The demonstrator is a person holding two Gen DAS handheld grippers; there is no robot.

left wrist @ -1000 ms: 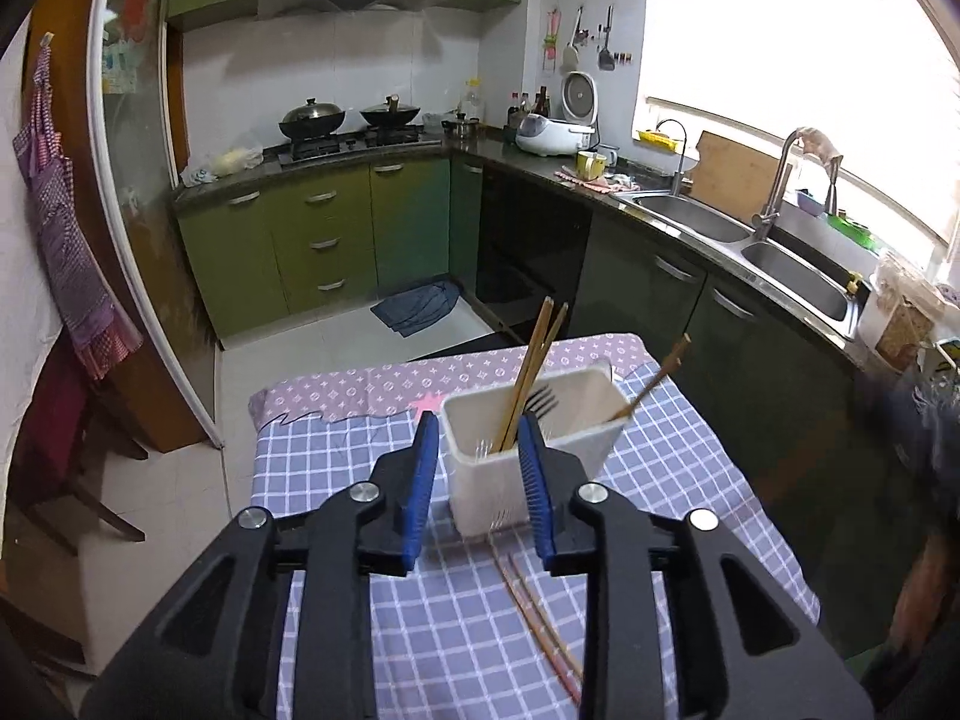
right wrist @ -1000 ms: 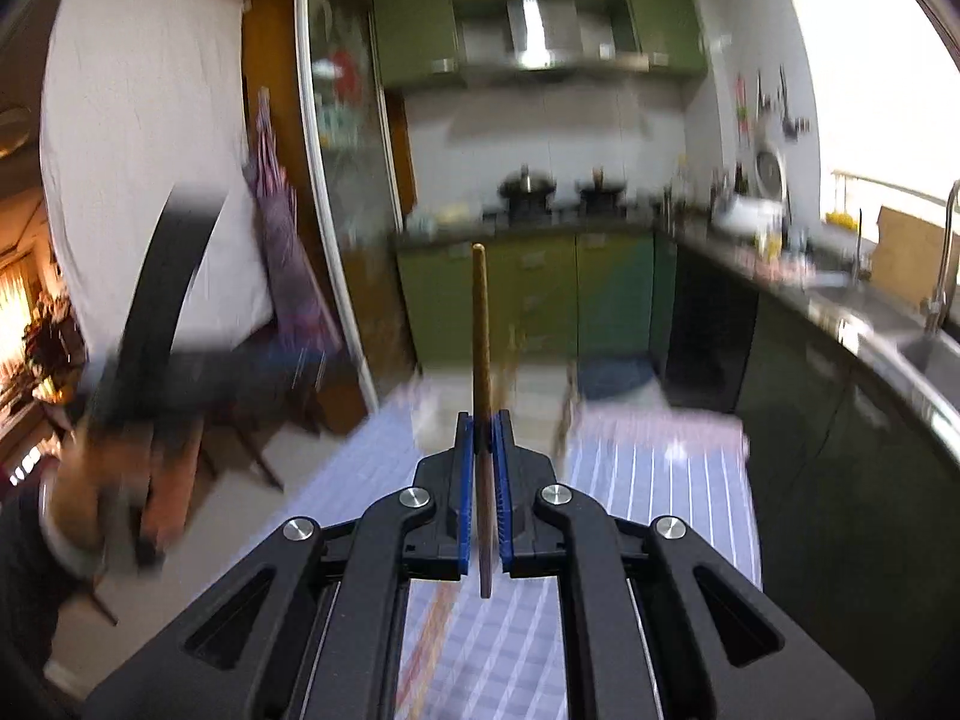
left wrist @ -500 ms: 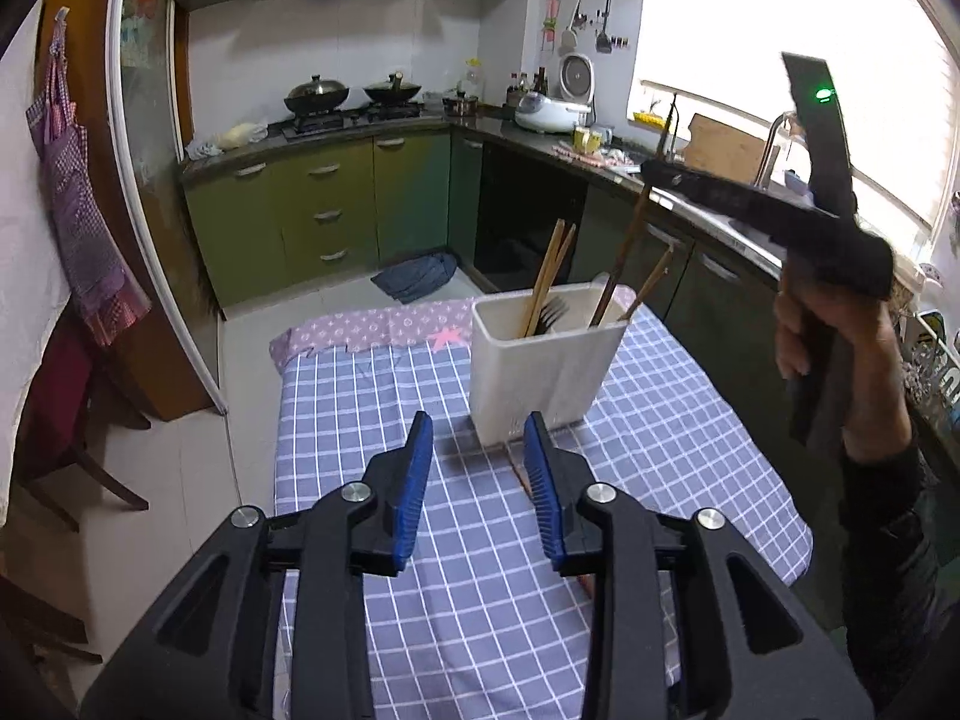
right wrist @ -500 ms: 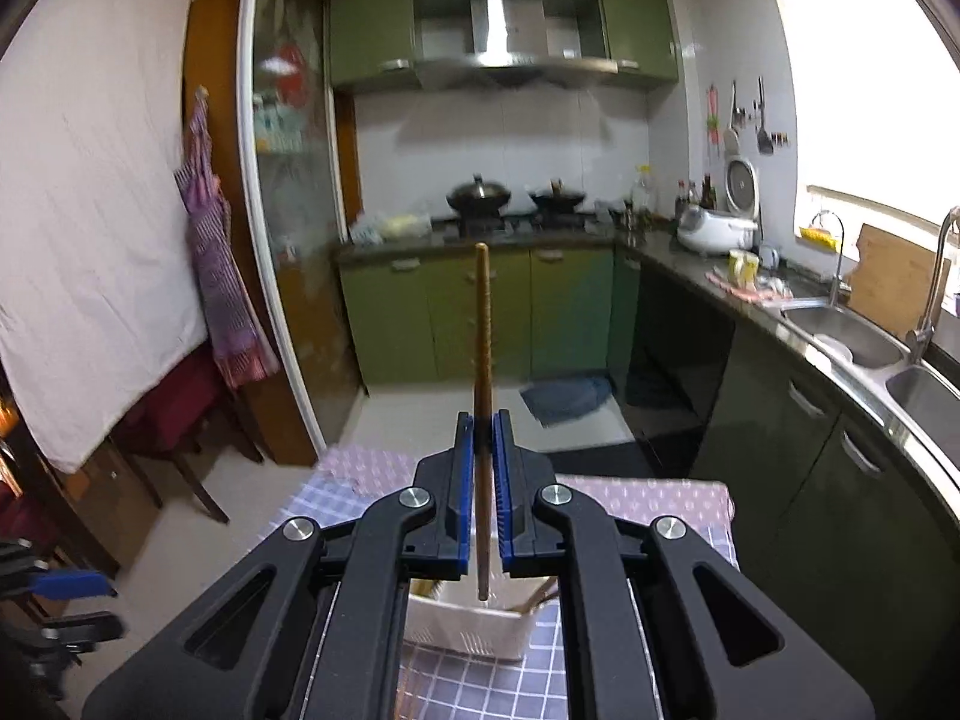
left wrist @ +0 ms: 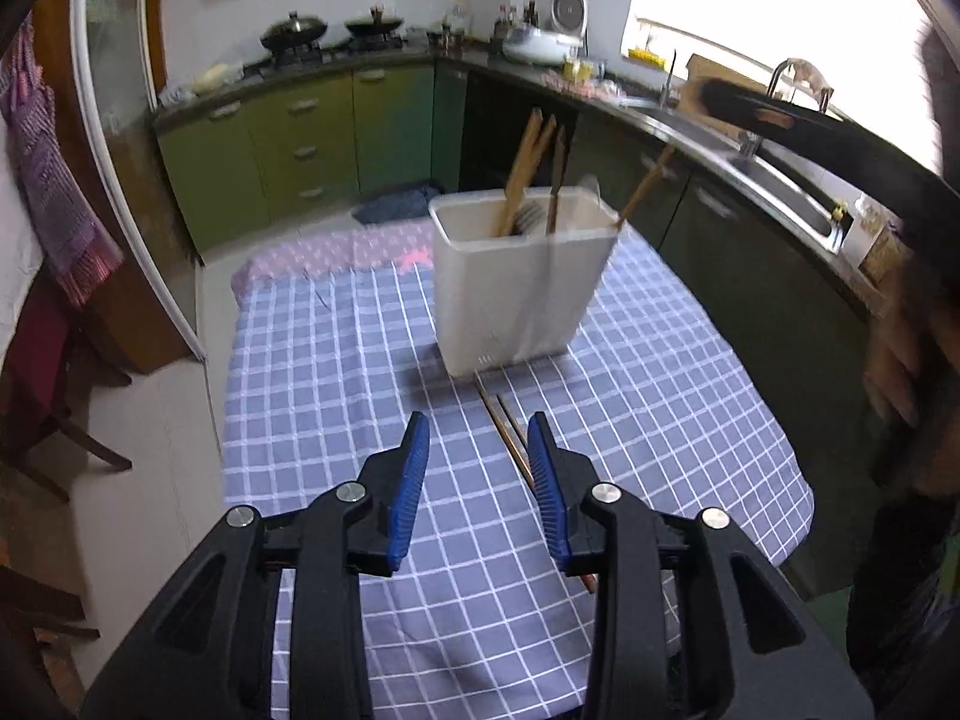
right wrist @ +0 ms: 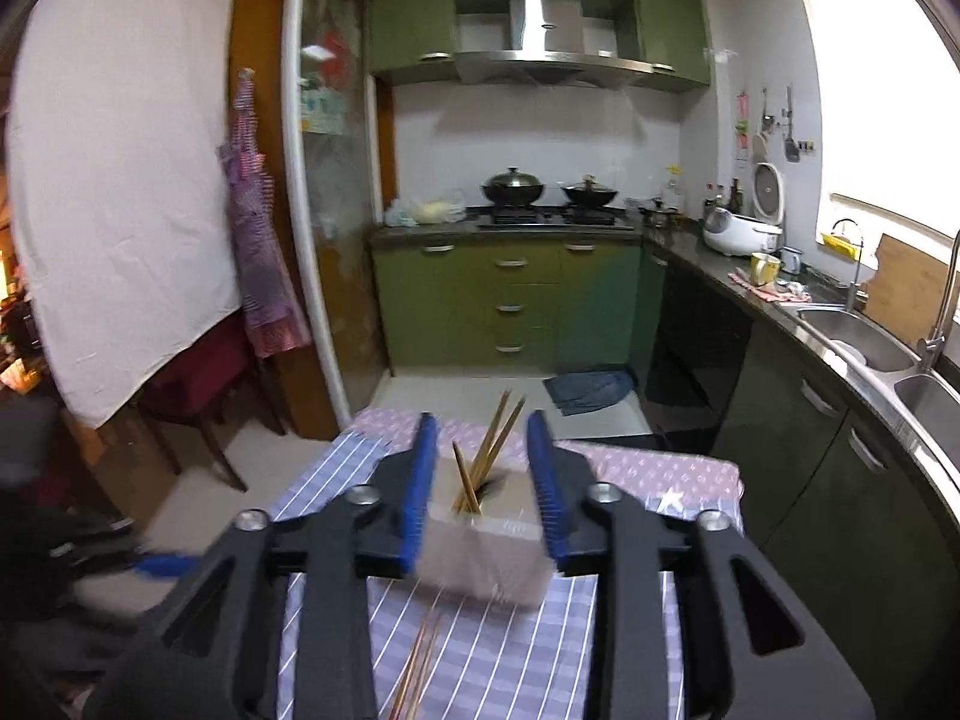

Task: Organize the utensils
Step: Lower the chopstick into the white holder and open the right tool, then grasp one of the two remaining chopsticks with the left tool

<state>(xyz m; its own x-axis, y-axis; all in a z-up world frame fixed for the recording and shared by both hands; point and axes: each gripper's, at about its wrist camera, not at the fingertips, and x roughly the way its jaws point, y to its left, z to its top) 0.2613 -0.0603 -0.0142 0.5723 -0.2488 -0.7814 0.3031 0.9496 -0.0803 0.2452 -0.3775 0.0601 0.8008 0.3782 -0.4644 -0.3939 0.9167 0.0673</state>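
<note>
A white utensil holder [left wrist: 517, 276] stands on the checked tablecloth [left wrist: 324, 372] and holds several wooden chopsticks [left wrist: 522, 171] and a fork. Two chopsticks [left wrist: 507, 432] lie on the cloth in front of it. My left gripper [left wrist: 478, 456] is open and empty, hovering over those chopsticks. My right gripper [right wrist: 480, 468] is open and empty above the holder [right wrist: 483, 546], which shows between its fingers with chopsticks [right wrist: 489, 456] in it. The loose chopsticks on the cloth also show in the right wrist view [right wrist: 417, 666].
The table's edges fall off left, right and far. Green kitchen cabinets [right wrist: 510, 300], a stove with pots [right wrist: 546, 192] and a sink counter [right wrist: 864, 342] lie beyond. A chair [left wrist: 36, 420] stands left of the table. The right arm and hand [left wrist: 900, 324] show blurred at the right.
My right gripper has opened and let go of the chopstick, which now stands in the holder. My left gripper has drawn back and down toward the loose chopsticks.
</note>
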